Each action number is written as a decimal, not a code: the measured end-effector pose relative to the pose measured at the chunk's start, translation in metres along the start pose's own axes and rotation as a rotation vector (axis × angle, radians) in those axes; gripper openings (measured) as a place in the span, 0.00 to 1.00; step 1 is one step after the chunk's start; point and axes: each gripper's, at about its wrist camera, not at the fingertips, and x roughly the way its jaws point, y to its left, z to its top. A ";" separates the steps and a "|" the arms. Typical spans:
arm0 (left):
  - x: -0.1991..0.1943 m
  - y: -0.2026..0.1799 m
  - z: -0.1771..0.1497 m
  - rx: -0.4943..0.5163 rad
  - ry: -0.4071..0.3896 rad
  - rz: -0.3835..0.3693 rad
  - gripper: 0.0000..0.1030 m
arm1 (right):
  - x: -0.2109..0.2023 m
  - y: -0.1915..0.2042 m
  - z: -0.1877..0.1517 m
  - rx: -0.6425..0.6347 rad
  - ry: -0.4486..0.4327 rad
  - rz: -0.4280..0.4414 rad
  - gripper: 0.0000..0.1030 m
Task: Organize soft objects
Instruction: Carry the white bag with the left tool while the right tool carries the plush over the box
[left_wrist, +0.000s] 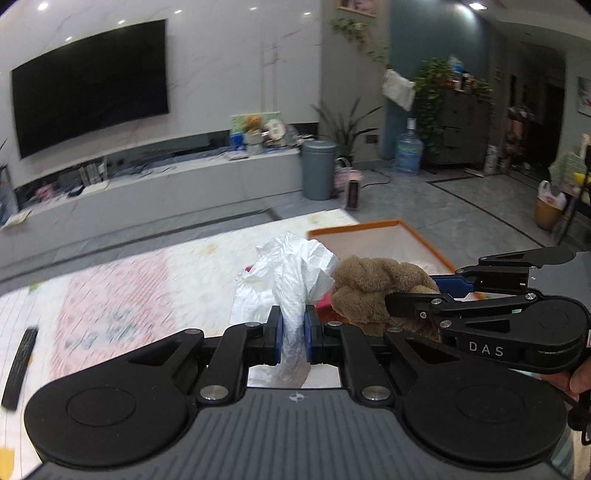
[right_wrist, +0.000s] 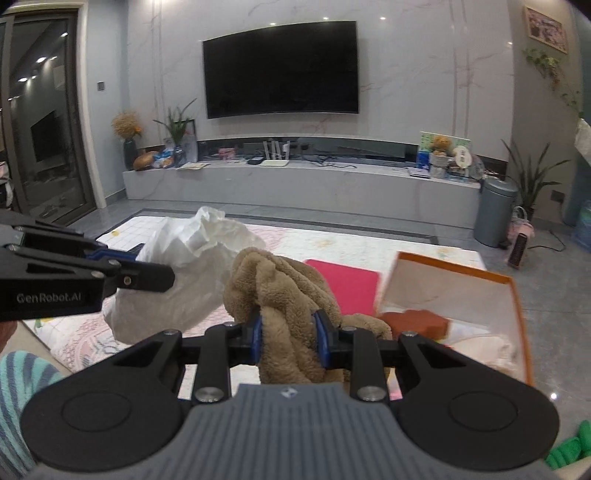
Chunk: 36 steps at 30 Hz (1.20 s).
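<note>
You are mid-carry: both soft things are lifted off the play mat and held side by side in the air, just short of the orange-rimmed box. Your left gripper has its pads pressed onto a gathered neck of the white plastic bag; your right gripper pinches a fold of the brown plush cloth.

The box stands open past the mat's far right corner, on the floor, with a reddish-brown piece and something pale already inside.

The bag runs lengthwise straight out from your left pads, its crumpled bulk forward and upward, its neck trailing back between the fingers. The plush is a bunched lump with no clean axis; roughly it rises from your right pads and leans to the left, almost touching the bag, with loose ends hanging below.

Next, I judge, you need to swing right over the box's open top, lower each bundle inside the rim, then part the fingers, the plush first, since it is nearer.
</note>
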 end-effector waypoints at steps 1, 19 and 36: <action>0.004 -0.005 0.006 0.011 -0.003 -0.013 0.12 | -0.003 -0.008 0.002 0.004 0.001 -0.010 0.26; 0.150 -0.070 0.093 0.092 0.111 -0.198 0.12 | 0.038 -0.162 0.051 0.059 0.114 -0.171 0.26; 0.291 -0.056 0.080 -0.006 0.345 -0.216 0.12 | 0.166 -0.243 0.034 0.204 0.296 -0.162 0.26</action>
